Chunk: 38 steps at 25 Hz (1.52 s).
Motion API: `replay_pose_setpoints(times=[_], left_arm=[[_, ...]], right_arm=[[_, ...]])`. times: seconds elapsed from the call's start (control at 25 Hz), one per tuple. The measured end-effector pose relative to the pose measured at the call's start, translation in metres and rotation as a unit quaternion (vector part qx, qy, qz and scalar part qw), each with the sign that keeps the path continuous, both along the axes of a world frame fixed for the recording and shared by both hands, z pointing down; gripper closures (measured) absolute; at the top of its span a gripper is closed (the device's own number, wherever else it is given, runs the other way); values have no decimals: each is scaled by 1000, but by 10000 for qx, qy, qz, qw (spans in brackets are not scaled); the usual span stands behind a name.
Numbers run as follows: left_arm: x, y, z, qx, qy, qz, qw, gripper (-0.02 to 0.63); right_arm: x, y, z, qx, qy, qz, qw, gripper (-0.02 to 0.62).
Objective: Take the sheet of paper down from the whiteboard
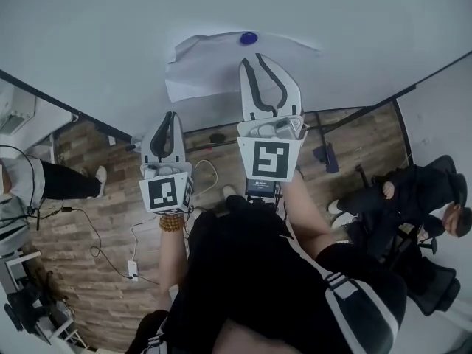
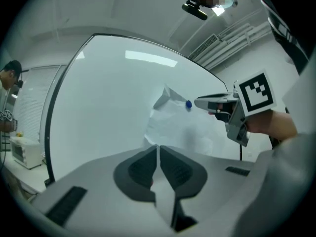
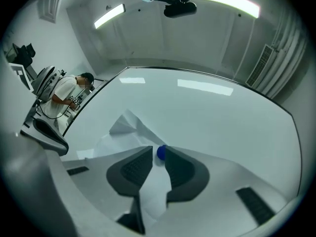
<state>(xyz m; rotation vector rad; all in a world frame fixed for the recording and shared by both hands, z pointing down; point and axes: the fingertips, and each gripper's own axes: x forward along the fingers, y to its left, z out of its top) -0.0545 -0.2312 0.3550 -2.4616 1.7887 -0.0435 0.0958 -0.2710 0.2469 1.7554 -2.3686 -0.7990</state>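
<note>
The left gripper [image 1: 172,116] is being held shut and empty near the lower corner of the sheet of paper [image 1: 206,68]. The right gripper [image 1: 254,60] is being held with its jaws partly apart around the blue magnet [image 1: 248,38] pinning the crumpled sheet to the whiteboard [image 1: 110,35]. The magnet is best being gripped squarely, with the sheet being steadied below.

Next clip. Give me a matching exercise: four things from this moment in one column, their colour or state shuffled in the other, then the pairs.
1. sheet of paper
2. magnet
3. left hand-held gripper
4. right hand-held gripper

A. jaws apart, either side of the magnet
B. white, creased, on the whiteboard
C. small, round, blue
D. jaws together

Pairs: 1-B, 2-C, 3-D, 4-A
</note>
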Motion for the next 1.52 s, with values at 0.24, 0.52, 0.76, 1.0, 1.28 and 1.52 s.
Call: replay_pose_setpoints(times=[0.24, 0.52, 0.76, 1.0, 1.28, 1.52], left_arm=[[-4, -6, 7, -317, 746, 192, 9965, 572], [0, -11, 8, -415, 861, 355, 9948, 540], [5, -15, 10, -486, 965, 400, 9933, 525], [9, -20, 13, -549, 1078, 430, 9917, 525], [5, -29, 14, -595, 1455, 399, 9868, 509], [8, -41, 7, -523, 1773, 322, 9822, 479]], right_arm=[[5, -13, -13, 179, -42, 154, 9997, 491], [-1, -26, -10, 129, 46, 73, 9999, 456], [-1, -32, -12, 145, 51, 38, 9999, 448], [0, -34, -11, 233, 107, 40, 9997, 465], [-1, -40, -8, 227, 134, 64, 9996, 468], [-1, -38, -8, 233, 135, 45, 9996, 468]])
